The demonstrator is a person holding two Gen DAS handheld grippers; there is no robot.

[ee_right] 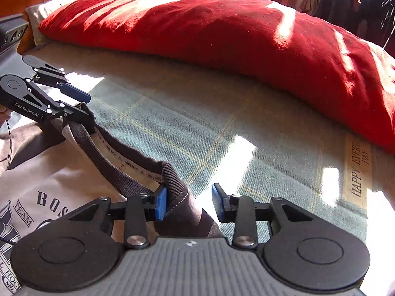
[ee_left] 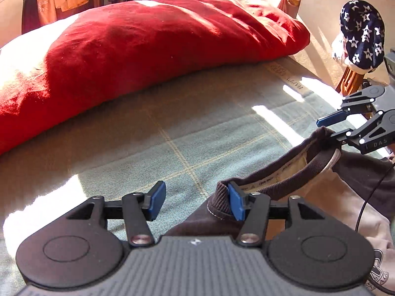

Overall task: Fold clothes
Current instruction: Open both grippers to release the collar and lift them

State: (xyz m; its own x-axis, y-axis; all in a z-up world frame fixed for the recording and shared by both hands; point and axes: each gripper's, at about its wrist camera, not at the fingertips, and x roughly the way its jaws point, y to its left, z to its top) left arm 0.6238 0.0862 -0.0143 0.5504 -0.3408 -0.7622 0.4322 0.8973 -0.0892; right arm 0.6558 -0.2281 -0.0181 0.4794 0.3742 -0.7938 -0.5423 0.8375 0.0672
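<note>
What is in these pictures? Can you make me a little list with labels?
place: a bed with a green checked cover
big thing behind: red pillow
clothing: brown and cream sweatshirt, lying at the near edge
left tongs: open, one pad against the ribbed collar
right tongs: open, one pad against the collar too
writing on cover: HAPPY EVERY DAY

Red pillow [ee_left: 153, 46] on checked green bedcover [ee_left: 202, 133], star-patterned cloth [ee_left: 361, 37], hanging garments [ee_right: 345, 0]
</note>
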